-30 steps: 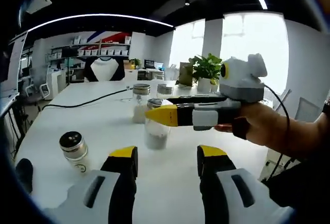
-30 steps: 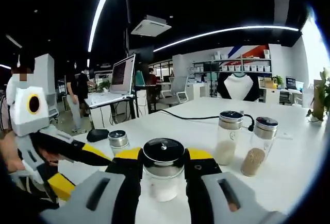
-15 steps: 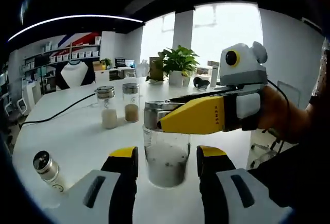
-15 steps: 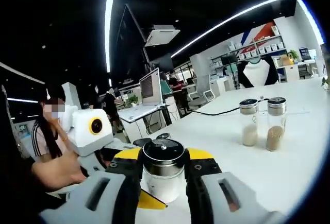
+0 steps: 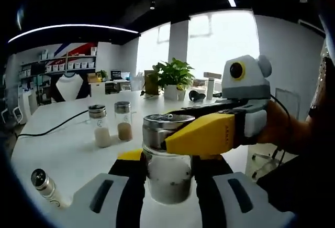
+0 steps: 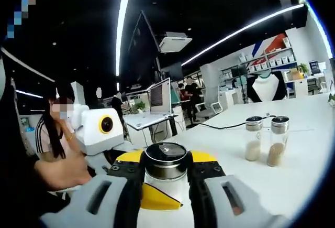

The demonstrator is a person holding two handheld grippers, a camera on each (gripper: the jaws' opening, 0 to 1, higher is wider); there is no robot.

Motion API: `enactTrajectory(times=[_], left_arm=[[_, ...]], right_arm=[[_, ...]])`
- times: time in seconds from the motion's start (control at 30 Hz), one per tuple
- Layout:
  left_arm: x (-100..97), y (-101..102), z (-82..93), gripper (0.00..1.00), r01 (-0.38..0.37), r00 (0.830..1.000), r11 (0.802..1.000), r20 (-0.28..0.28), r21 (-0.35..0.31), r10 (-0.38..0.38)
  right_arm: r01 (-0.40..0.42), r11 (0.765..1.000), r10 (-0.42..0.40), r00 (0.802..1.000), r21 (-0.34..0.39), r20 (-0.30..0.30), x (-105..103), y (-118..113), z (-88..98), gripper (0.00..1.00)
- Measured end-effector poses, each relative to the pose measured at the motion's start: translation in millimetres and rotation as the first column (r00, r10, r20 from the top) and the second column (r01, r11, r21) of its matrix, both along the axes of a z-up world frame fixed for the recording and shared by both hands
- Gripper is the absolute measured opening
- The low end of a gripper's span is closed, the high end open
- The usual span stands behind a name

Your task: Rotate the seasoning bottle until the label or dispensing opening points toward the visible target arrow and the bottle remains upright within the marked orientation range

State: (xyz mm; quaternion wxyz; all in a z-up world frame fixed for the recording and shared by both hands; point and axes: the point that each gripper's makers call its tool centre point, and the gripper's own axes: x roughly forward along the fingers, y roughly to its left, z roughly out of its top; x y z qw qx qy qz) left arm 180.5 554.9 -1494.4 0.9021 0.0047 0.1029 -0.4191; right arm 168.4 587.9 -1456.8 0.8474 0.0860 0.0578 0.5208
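The seasoning bottle (image 5: 167, 162) stands upright on the white desk (image 5: 68, 149), its long axis vertical, glass body below and metal cap on top; in the left gripper view the left gripper (image 5: 168, 170) has its two fingers (image 5: 131, 186) closed against the glass body from either side, low down, so it is clamped on the bottle; the right gripper (image 5: 180, 133) comes in from the right of that view, lying roughly level, its yellow fingers (image 5: 201, 133) at the cap; in the right gripper view the right gripper (image 6: 165, 167) has its fingers (image 6: 125, 178) pressed to both sides of the bottle (image 6: 165, 167) just under the dark cap top, so it too is clamped, higher than the left; both are equally near, one on the body and one at the neck, so a turn about the vertical axis looks set to come from one twisting while the other steadies; no target arrow or marked range can be made out on the desk, nor a label on the glass; two more shakers (image 5: 110, 126) stand side by side well behind, and a small shaker (image 5: 44, 185) leans near the left edge
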Motion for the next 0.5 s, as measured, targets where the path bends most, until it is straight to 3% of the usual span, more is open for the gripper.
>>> enactTrajectory(times=[0.17,0.3,0.37,0.5], left_arm=[[7.2,7,7.6,0.37,-0.15,0.988,0.988,0.042,0.033,0.148],[11.0,16,13.8,0.37,-0.3,0.952,0.951,0.082,0.076,0.294],[10.0,17,18.2,0.37,-0.327,0.941,0.941,0.118,0.089,0.316],[6.1,19,21.4,0.37,-0.32,0.942,0.941,0.142,0.109,0.304]], right_arm=[[0.113,0.993,-0.11,0.991,-0.026,0.079,4,0,9.6,0.29],[0.201,0.979,-0.197,0.972,-0.022,0.125,6,3,17.9,0.29],[0.205,0.979,-0.203,0.971,-0.009,0.127,6,5,20.6,0.3],[0.18,0.984,-0.179,0.976,0.008,0.124,7,6,25.3,0.3]])
